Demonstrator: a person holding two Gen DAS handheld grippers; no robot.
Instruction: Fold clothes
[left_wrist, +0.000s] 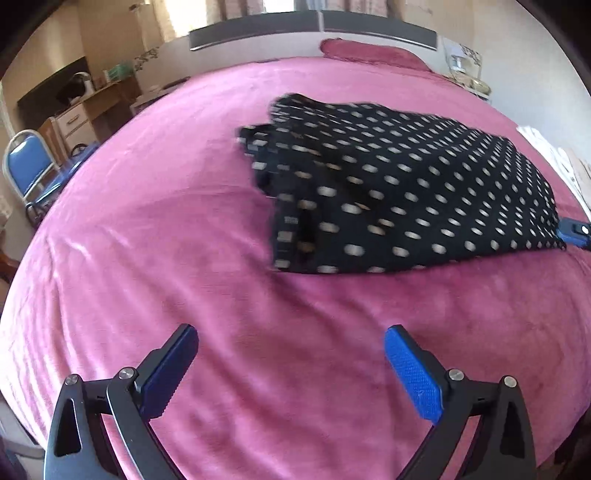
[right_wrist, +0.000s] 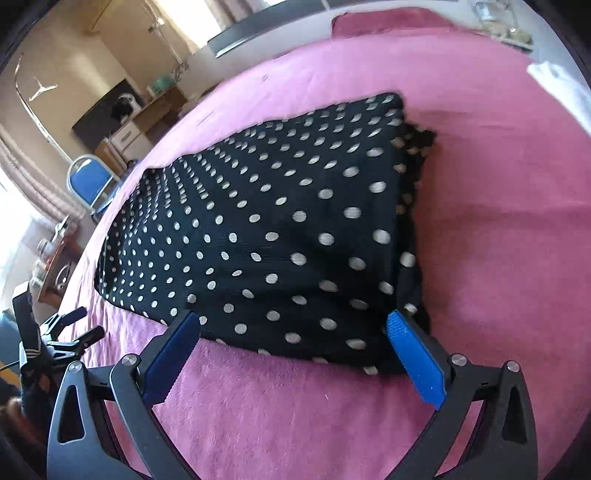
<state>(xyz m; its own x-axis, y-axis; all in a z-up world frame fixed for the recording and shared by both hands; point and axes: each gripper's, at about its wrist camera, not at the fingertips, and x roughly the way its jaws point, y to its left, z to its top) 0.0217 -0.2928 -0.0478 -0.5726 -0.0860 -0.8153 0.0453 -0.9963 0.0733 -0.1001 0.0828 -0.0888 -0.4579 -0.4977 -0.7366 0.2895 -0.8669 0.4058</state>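
One blue chair (left_wrist: 27, 162) stands far left. One left tool (left_wrist: 291, 363), released, hovers over the pink bed (left_wrist: 147, 258). One polka-dot garment (left_wrist: 406, 192), folded, lies mid-bed. One right tool (right_wrist: 293, 345), released, straddles its near edge. Only the right view shows a ceiling fan (right_wrist: 42, 88).

- My left gripper (left_wrist: 291, 373): black skeletal arms with triangular cutouts, silver pivot screws, blue textured pads (left_wrist: 413, 373).
- My right gripper (right_wrist: 293, 358): same black frame, same silver screws, ridged blue pads (right_wrist: 415, 358).
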